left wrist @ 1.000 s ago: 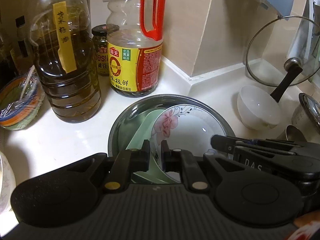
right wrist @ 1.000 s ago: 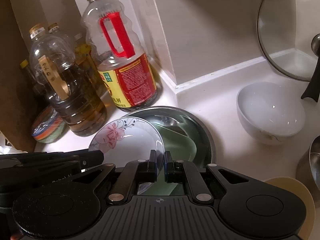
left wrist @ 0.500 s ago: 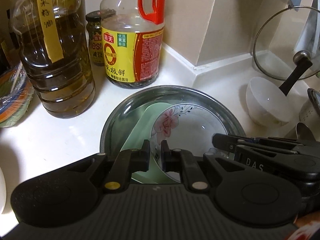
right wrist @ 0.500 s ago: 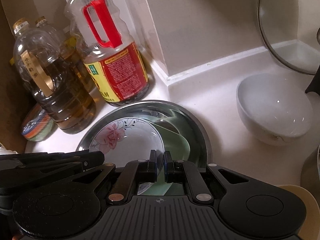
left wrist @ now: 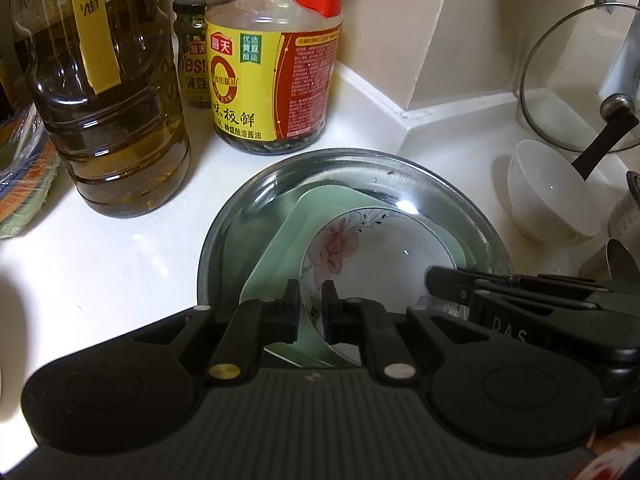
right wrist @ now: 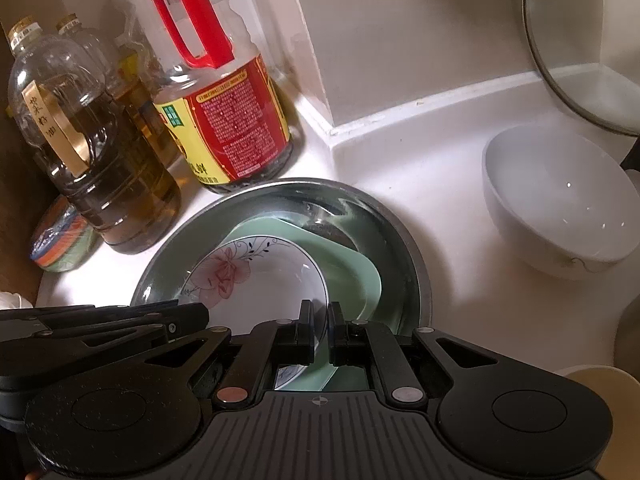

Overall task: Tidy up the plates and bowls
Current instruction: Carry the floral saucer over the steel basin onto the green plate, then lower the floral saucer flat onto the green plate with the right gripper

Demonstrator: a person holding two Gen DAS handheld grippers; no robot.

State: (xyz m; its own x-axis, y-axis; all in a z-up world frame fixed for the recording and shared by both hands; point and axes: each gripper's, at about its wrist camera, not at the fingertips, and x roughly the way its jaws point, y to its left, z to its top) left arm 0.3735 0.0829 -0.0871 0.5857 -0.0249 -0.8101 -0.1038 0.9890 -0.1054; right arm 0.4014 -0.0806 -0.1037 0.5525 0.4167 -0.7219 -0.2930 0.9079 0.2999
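A white plate with a pink flower (left wrist: 372, 256) (right wrist: 256, 280) lies tilted over a pale green plate (left wrist: 288, 240) (right wrist: 352, 264) inside a round steel basin (left wrist: 360, 160) (right wrist: 416, 264) on the white counter. My left gripper (left wrist: 311, 292) is shut on the flower plate's near left rim. On the opposite rim my right gripper (right wrist: 320, 312) is shut too. Each gripper shows in the other's view: the right gripper (left wrist: 520, 300) at the right, the left gripper (right wrist: 120, 320) at the lower left. The plate's near edge is hidden behind the gripper bodies.
Behind the basin stand an oil bottle (left wrist: 108, 120) (right wrist: 100, 160), a red-handled soy sauce bottle (left wrist: 272, 80) (right wrist: 224, 112) and a small jar (left wrist: 192, 52). A white bowl (left wrist: 552, 192) (right wrist: 560, 208) and a glass lid (left wrist: 580, 80) are at the right. A wrapped colourful stack (right wrist: 60, 244) sits at the left.
Both grippers have come down and forward together with the flower plate. It now sits lower in the steel basin, over the green plate, and the bottles look nearer.
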